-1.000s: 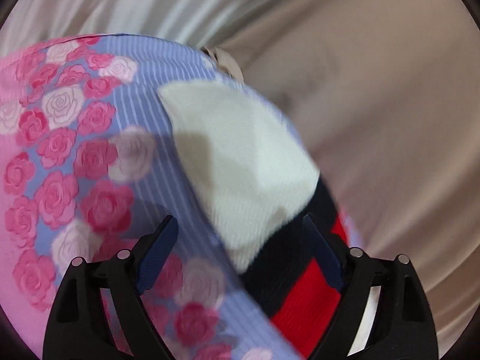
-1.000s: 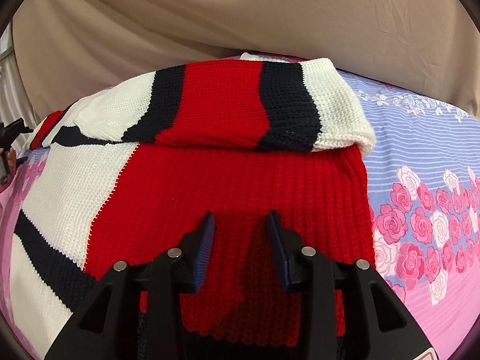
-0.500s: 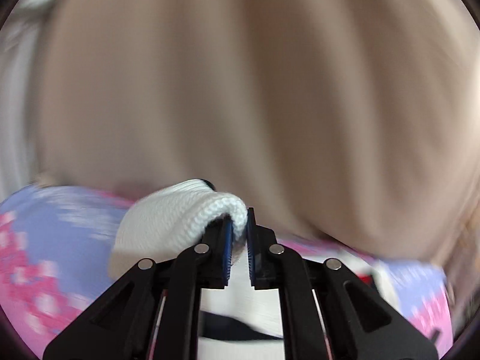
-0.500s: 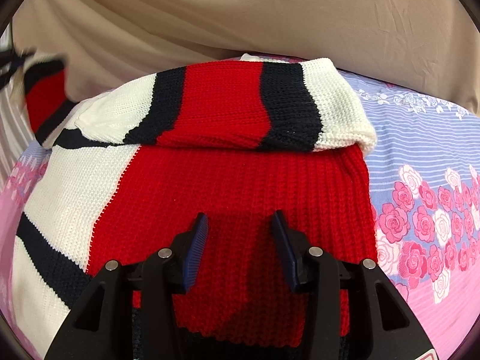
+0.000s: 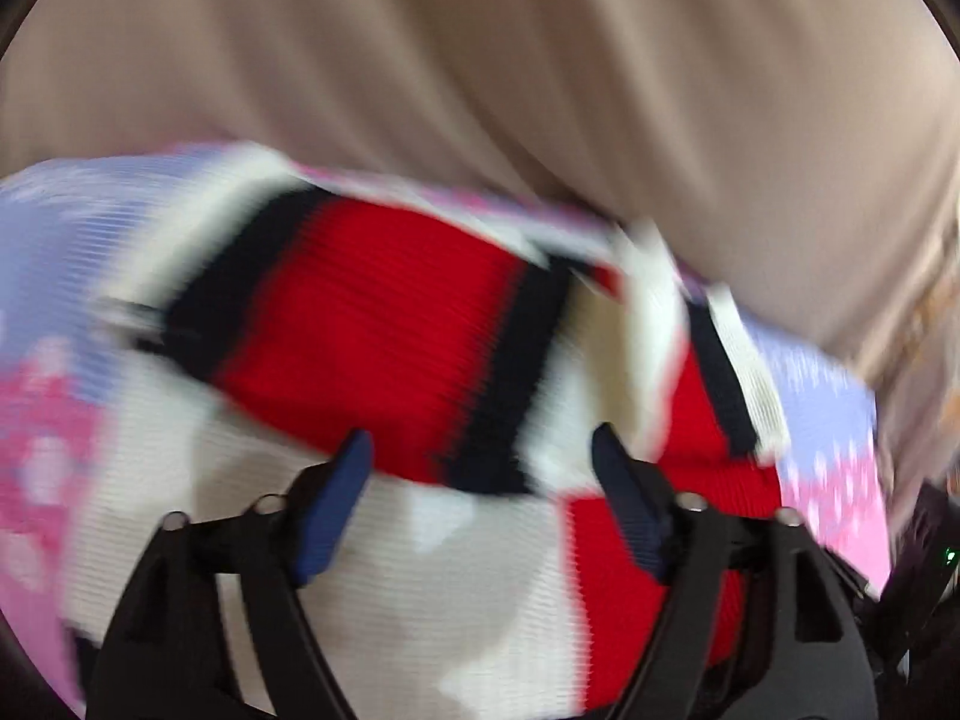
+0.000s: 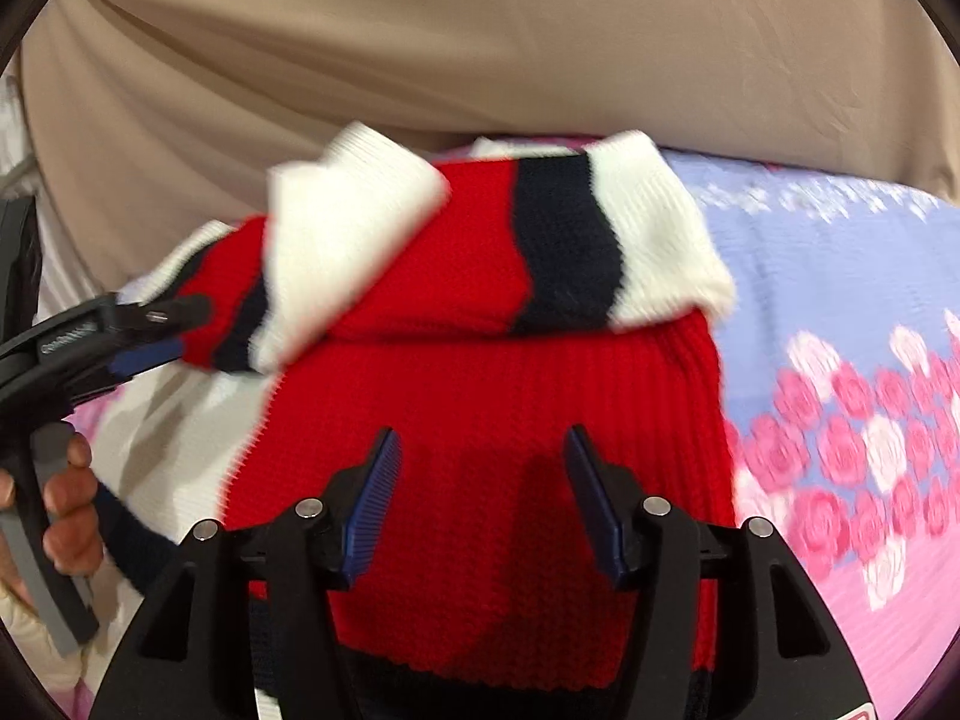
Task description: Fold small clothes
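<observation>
A red, white and navy knitted sweater [image 6: 480, 408] lies on the bed. Both sleeves are folded across its top: the right sleeve [image 6: 570, 252] lies flat, and the left sleeve [image 6: 336, 252] drops over it, blurred, white cuff uppermost. My left gripper [image 6: 180, 330] stands at the sweater's left edge. Its jaws are opening and its pads are off the sleeve. In the left wrist view, the left gripper [image 5: 480, 438] gapes above the white body, the red sleeve [image 5: 372, 324] just beyond its tips. My right gripper [image 6: 480, 438] hovers over the red body, jaws opening, gripping nothing.
A bedspread [image 6: 840, 420] with pink roses on lavender and pink spreads to the right and under the sweater. Beige cloth [image 6: 480, 48] hangs close behind the bed's far edge. A person's hand [image 6: 66, 498] holds the left gripper's grey handle at the left.
The left gripper shut on the left sleeve's white cuff, swung it across over the sweater and let go. The right gripper stayed in place while its jaws widened.
</observation>
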